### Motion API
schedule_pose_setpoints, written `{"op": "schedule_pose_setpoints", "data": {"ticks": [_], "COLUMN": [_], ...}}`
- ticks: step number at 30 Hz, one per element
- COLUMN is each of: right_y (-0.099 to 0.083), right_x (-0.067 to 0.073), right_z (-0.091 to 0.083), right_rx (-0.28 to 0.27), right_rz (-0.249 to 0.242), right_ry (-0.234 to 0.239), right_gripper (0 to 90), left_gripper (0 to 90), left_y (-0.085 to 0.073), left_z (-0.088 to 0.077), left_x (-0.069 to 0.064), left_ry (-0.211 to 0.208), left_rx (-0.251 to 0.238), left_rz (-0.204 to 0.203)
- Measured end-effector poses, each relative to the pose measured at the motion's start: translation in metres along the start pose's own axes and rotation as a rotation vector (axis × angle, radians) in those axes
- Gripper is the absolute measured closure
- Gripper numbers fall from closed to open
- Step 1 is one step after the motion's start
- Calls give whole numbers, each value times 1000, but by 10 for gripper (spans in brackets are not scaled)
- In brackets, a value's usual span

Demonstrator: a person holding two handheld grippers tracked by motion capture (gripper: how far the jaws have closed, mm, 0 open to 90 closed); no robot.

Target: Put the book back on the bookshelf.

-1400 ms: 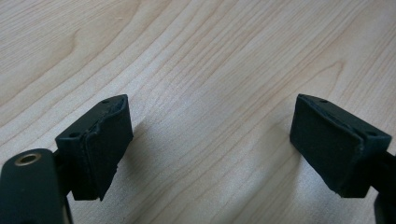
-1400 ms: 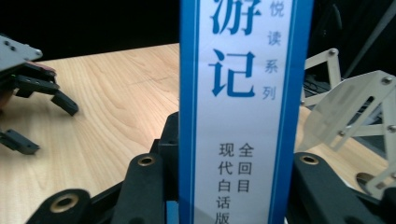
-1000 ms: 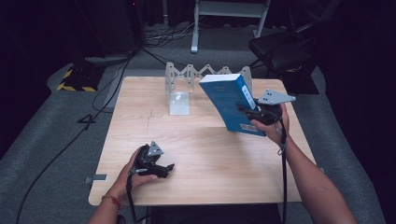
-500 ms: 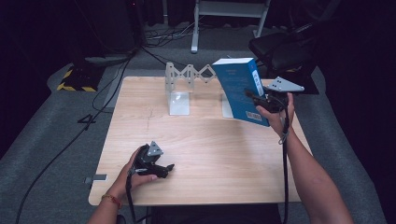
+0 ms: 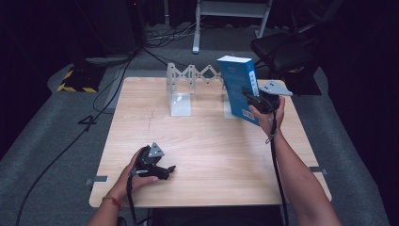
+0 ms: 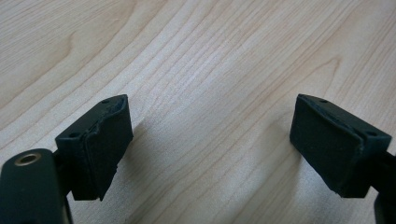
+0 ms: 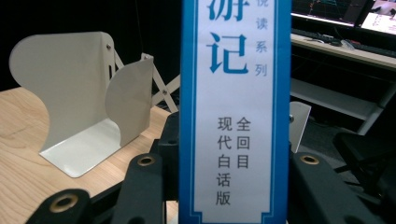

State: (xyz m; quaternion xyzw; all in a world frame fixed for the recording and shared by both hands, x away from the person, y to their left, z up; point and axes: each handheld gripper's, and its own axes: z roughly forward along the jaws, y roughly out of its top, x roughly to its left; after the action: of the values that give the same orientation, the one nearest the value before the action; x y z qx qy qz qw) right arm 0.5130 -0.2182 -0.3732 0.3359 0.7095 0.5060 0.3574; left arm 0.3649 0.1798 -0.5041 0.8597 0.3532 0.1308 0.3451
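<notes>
Both claws were black, the left claw (image 5: 165, 170) and the right claw (image 5: 251, 97), each topped by a grey three-cornered plate and trailing a black cable; brass-ringed holes showed.

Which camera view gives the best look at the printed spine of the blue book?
The right gripper view: the blue book's spine stands close, its characters readable. The high view shows the book small, upright, print unreadable. The left gripper view looks at bare table.
</notes>
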Motion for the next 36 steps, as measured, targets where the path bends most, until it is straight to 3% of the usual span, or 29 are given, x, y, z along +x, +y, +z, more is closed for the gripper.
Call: {"op": "schedule_pose_setpoints", "data": {"ticks": [4,9,12,17,26,31,36], "right_y": [-11,-27,-31,-41,-56,-69,-78], "right_x": [4,0,-1,-2,-9,-18,-25], "right_z": [7,5,3,-4,-24,-36,-43], "right_rx": [-15,-67,-83,-113,-87,-88,-65], "right_rz": [11,75,61,91,82,113,112], "right_ry": [-8,-24,-25,-13,0,-1,30], "right_gripper": [622,621,620,618,614,613,607], "left_gripper": [137,137,137,140,144,144,144], "left_y": [0,0,0,0,0,0,0], "left_z": [0,0,0,0,0,0,0], "left_x": [0,0,0,0,-1,0,-1], "left_ry": [0,-5,-7,-6,-2,0,-2], "left_rx": [0,-1,-1,0,-3,-4,-4], "left_rz": [1,0,2,7,10,14,9]}}
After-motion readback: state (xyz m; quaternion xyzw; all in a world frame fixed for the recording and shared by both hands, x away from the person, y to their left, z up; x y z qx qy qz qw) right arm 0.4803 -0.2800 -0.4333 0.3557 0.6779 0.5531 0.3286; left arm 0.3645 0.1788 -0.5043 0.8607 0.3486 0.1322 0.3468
